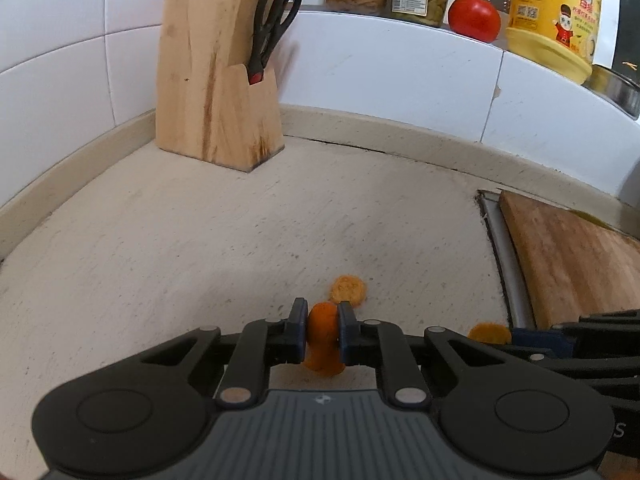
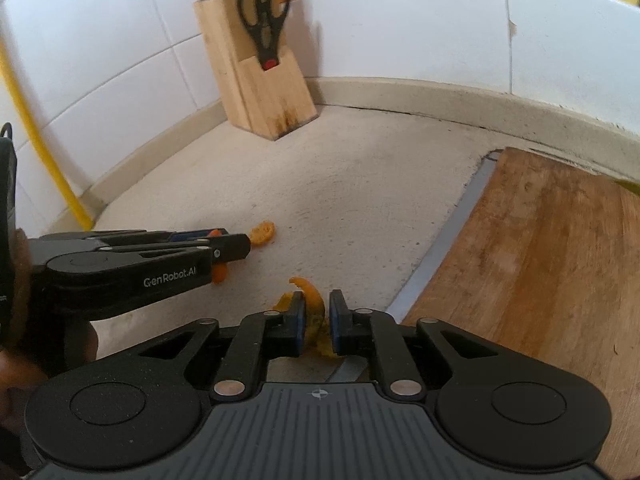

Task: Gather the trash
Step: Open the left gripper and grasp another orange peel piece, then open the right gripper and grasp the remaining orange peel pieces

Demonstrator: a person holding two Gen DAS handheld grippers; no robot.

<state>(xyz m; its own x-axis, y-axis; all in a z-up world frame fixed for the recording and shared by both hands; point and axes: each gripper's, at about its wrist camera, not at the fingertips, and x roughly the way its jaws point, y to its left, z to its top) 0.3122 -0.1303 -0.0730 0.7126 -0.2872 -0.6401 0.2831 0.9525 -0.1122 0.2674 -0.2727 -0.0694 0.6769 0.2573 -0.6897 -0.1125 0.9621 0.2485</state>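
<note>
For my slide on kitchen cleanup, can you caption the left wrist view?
Left gripper shut on an orange peel above the counter, another peel piece just ahead.

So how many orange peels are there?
3 peels: one pinched in the left tongs, one on the counter ahead, one between the right tongs. Others may hide.

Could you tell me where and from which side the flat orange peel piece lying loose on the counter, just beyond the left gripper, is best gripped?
The flat peel piece lies as a round disc flat on the counter, with open counter around it. I would probably come from above, tilted steeply, and pinch across its raised rim with the fingers, since no upright part stands up to grab.
</note>
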